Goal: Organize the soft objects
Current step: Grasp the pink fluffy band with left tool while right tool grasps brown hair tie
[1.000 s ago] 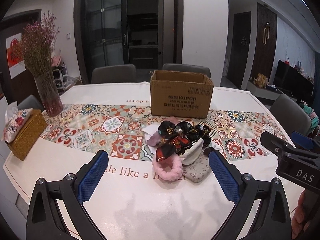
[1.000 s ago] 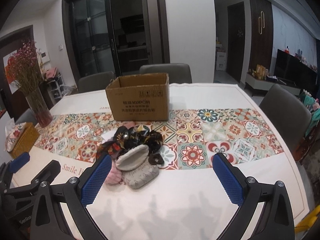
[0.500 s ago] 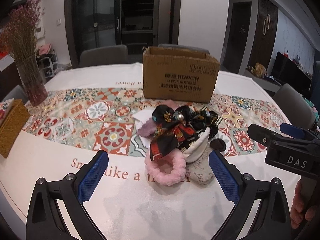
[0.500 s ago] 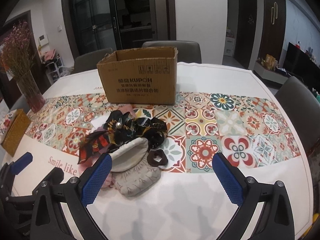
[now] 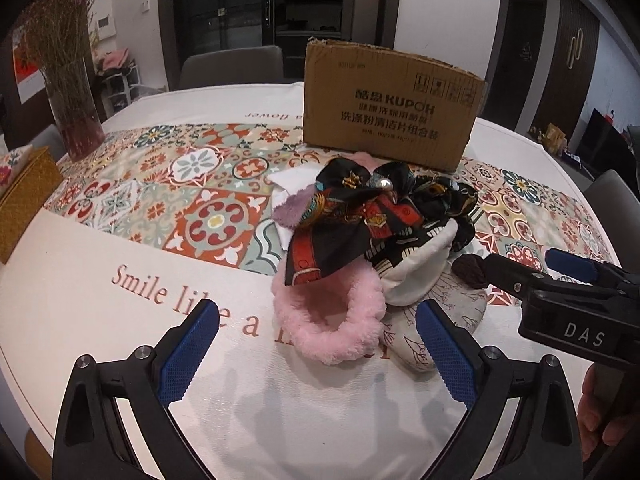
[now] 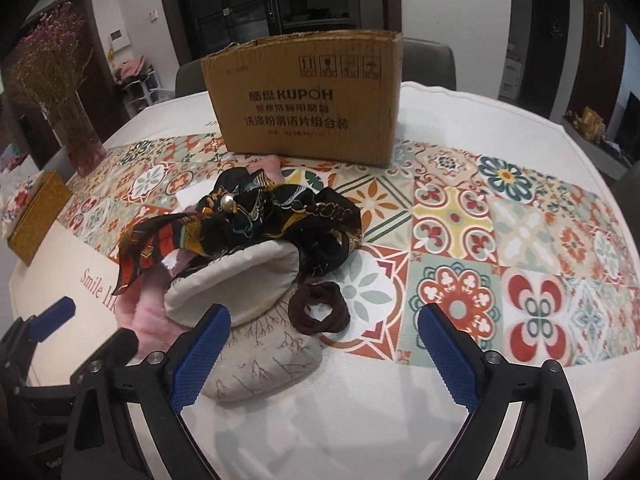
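Observation:
A heap of soft things lies in front of an open cardboard box (image 5: 392, 120) (image 6: 304, 112). It holds a pink fluffy headband (image 5: 328, 320), a black and red patterned scarf (image 5: 360, 216) (image 6: 256, 216), a white pouch (image 5: 416, 276) (image 6: 240, 280), a grey printed pouch (image 6: 264, 368) and a brown hair tie (image 6: 320, 306) (image 5: 472, 270). My left gripper (image 5: 316, 308) hangs open just before the pink headband. My right gripper (image 6: 324, 312) is wide with its jaws closing; the hair tie lies ahead between them and the pads touch nothing.
A tiled runner (image 6: 500, 220) crosses the white tablecloth. At the far left stand a glass vase of dried flowers (image 5: 68, 80) and a woven tissue box (image 5: 24, 196). Grey chairs (image 5: 232, 64) stand behind the table. A person's hand (image 5: 600, 420) holds the right gripper.
Both grippers have come down and closer to the heap, which now looms larger in each view. The right gripper's jaws have narrowed a little.

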`<state>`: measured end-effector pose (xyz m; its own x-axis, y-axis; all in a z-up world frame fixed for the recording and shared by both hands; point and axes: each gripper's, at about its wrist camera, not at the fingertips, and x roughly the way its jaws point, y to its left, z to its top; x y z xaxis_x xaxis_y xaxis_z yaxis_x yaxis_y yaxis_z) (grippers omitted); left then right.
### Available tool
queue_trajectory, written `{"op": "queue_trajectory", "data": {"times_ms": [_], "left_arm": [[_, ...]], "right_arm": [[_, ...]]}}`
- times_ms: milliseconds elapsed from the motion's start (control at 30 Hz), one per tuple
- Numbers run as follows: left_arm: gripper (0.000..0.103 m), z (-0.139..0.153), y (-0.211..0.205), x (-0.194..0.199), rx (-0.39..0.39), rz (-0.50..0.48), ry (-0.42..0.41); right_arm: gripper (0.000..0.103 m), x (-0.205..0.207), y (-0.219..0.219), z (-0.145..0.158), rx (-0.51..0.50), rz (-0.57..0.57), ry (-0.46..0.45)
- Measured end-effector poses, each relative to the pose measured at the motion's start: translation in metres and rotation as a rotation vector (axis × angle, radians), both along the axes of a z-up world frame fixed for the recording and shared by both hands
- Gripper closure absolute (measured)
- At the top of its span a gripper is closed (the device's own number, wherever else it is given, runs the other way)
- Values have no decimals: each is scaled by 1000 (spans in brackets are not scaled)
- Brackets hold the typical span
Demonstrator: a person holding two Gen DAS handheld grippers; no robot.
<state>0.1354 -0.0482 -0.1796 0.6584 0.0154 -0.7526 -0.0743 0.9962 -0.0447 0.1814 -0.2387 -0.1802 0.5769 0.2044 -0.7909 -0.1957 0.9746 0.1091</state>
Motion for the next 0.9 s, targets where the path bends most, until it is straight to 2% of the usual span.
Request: {"op": "queue_trajectory", "data": {"times_ms": [200, 400, 467, 567, 700, 767, 900], "left_arm": [[5, -18, -1, 10, -15, 45, 22], [12, -31, -1, 16, -31, 66, 36], [18, -36, -1, 19, -42, 67, 44], [24, -39, -1, 22, -61, 68, 54], [42, -39, -2, 23, -73, 52, 50], [47, -39, -3, 23, -86, 42, 51], [64, -37, -4, 22, -105, 43, 52]], "right_arm": [[11, 14, -2, -23, 35, 18, 27], [20, 24, 0, -38, 43, 30, 43], [27, 28, -1, -41, 58, 27, 48], [31, 31, -2, -45, 69, 19, 57], [38, 34, -2, -50, 80, 18, 75], [44, 34, -2, -50, 79, 20, 71], [57, 35, -1, -50, 84, 26, 75]]}}
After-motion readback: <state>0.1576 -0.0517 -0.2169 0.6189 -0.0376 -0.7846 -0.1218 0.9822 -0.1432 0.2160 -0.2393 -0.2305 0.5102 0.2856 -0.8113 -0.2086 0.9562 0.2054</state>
